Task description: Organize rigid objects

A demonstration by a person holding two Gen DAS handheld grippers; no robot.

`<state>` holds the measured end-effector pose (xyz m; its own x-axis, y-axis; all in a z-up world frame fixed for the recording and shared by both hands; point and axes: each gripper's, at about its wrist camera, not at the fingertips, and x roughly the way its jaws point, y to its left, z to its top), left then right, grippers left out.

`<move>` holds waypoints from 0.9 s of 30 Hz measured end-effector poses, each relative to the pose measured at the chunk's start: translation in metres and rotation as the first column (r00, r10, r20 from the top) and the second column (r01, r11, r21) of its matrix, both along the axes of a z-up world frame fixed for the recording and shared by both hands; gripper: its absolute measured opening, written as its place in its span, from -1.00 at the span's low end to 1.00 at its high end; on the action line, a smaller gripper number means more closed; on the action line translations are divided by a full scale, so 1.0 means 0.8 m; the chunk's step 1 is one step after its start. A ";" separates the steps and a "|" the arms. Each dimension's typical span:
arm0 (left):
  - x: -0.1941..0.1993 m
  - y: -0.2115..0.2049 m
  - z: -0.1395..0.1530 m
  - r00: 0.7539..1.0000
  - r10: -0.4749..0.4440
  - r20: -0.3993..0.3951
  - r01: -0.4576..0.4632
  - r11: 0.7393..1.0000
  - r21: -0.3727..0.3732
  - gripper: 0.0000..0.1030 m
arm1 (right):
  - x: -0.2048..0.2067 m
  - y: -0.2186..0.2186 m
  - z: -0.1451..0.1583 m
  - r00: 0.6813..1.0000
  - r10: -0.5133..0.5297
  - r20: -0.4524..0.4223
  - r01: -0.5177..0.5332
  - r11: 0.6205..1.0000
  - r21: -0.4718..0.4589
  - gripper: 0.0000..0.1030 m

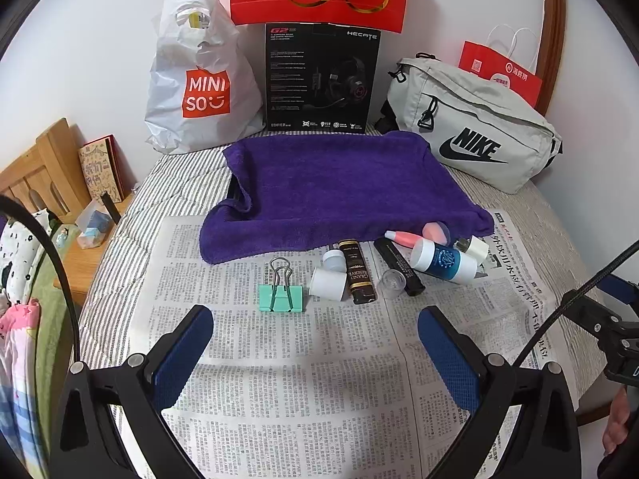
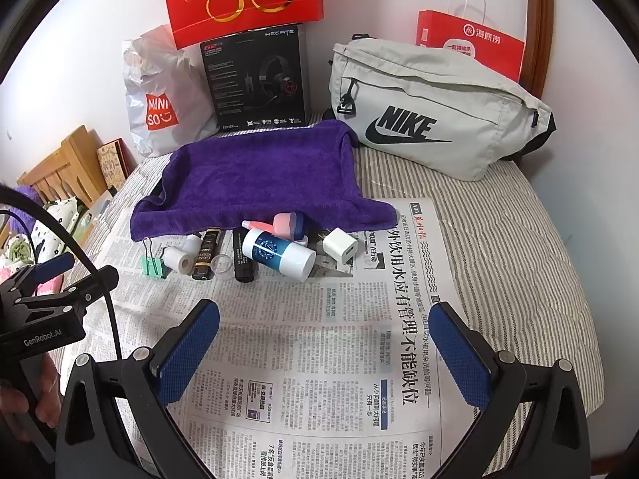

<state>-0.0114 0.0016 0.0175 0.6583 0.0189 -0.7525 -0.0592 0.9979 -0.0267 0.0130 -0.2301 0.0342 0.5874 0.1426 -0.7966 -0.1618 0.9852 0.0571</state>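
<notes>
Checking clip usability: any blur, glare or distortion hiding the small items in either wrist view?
Left wrist: strong fisheye bending with dark corners, soft even light, binder clip sharp. Right wrist: same distortion, faint shadow between the open fingers, newspaper headline legible, blue-and-white bottle unglared.

Purple towel (image 1: 339,191): plush terry cloth, matt. Newspaper (image 1: 303,391): thin matt paper, creased. Striped bed cover (image 2: 511,239): quilted woven cloth. Binder clip (image 1: 280,297): mint painted body, bright wire handles, both metal. Blue-and-white bottle (image 2: 279,254): smooth plastic, slight sheen. White charger cube (image 2: 340,245): glossy plastic. Nike bag (image 2: 431,115) at 1 o'clock: matt grey fabric. Headset box (image 1: 321,78) at 12 o'clock: satin black cardboard. MINISO bag (image 1: 199,76): crinkled glossy plastic film. Gripper fingers (image 1: 181,355): blue textured rubbery pads on black frames.
</notes>
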 end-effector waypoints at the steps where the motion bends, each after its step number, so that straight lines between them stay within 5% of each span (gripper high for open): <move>1: 0.000 0.000 0.000 1.000 -0.002 0.000 0.002 1.000 -0.001 1.00 | 0.000 0.000 0.000 1.000 0.000 -0.001 0.000 1.000 -0.002 1.00; 15: 0.010 0.010 -0.009 1.000 0.004 -0.010 -0.004 1.000 0.009 1.00 | 0.006 0.002 -0.003 1.000 0.013 -0.001 -0.013 1.000 -0.012 1.00; 27: 0.054 0.053 -0.085 0.990 0.083 -0.114 -0.081 0.997 0.017 1.00 | 0.026 -0.007 -0.040 0.998 -0.002 -0.060 0.001 1.000 -0.019 1.00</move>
